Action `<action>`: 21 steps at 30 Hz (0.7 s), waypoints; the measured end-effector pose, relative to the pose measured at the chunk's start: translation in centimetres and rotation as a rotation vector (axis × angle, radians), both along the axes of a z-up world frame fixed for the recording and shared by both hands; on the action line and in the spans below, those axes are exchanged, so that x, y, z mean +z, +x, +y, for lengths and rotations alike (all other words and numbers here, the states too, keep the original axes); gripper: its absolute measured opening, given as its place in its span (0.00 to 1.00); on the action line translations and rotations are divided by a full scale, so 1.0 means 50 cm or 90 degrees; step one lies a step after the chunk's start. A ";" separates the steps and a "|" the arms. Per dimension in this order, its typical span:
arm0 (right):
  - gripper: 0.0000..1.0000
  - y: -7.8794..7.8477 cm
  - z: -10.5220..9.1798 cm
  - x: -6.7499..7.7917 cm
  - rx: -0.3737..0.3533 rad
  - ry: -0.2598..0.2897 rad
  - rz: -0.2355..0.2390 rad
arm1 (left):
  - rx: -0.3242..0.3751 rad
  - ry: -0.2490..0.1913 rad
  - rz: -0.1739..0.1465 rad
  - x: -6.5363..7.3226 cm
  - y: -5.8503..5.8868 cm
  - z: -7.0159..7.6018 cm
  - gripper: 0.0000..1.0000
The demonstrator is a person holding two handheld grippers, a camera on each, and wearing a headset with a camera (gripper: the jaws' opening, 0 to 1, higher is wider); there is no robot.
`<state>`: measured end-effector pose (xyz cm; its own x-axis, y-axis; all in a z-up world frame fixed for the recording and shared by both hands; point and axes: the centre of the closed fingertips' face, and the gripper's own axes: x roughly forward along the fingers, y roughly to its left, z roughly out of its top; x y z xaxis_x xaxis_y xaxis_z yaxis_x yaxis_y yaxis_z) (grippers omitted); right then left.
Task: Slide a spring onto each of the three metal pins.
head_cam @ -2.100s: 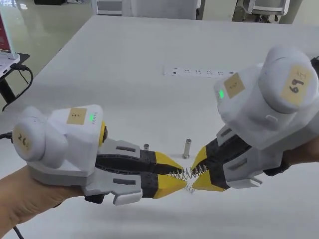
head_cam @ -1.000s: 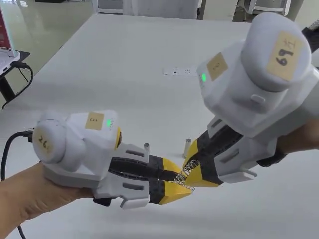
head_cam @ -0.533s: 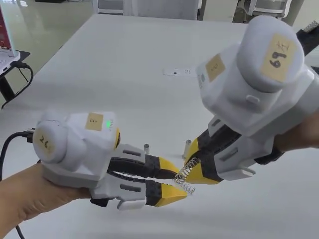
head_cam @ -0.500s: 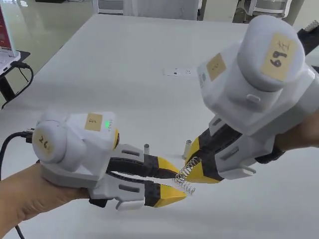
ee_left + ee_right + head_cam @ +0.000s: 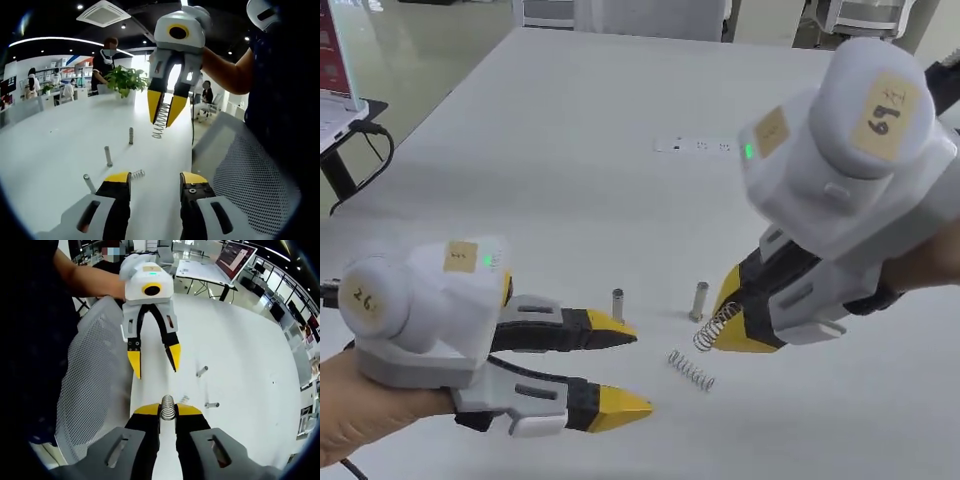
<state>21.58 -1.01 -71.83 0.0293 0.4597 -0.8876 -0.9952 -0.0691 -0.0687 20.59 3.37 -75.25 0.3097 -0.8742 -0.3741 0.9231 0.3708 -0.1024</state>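
My right gripper [image 5: 725, 335] hangs just above the table, shut on a small wire spring [image 5: 716, 327] that slants down out of its yellow tips. In the right gripper view that spring [image 5: 168, 403] stands end-on between the closed jaws of my right gripper [image 5: 168, 413]. A second spring [image 5: 691, 368] lies loose on the white table [image 5: 550, 180]. My left gripper [image 5: 631, 370] is open at the lower left, holding nothing. Two upright metal pins [image 5: 617, 303] [image 5: 699, 299] stand behind the springs. The left gripper view has three pins [image 5: 131, 135] [image 5: 107, 156] [image 5: 87, 181] in a row.
A white power strip [image 5: 700, 146] lies farther back on the table. A mesh chair back [image 5: 235, 165] stands beside the table edge. People and a potted plant [image 5: 125, 80] are at the table's far end.
My left gripper has opened and drawn back to the left. The two springs have come apart: one stays in my right gripper, the other now lies on the table.
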 end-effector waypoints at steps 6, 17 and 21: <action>0.08 0.022 -0.010 -0.010 -0.014 -0.009 -0.005 | 0.041 -0.003 0.010 -0.013 0.006 0.032 0.37; 0.08 0.070 -0.023 -0.017 -0.049 -0.013 -0.006 | 0.109 -0.002 0.018 -0.025 0.008 0.078 0.52; 0.08 0.091 -0.022 -0.019 -0.058 -0.017 -0.013 | 0.129 -0.001 0.013 -0.024 0.007 0.088 0.58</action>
<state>26.15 -2.13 -72.78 0.0888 0.4307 -0.8981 -0.9958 0.0203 -0.0887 20.92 7.75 -76.47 0.4711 -0.7957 -0.3807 0.8277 0.5479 -0.1210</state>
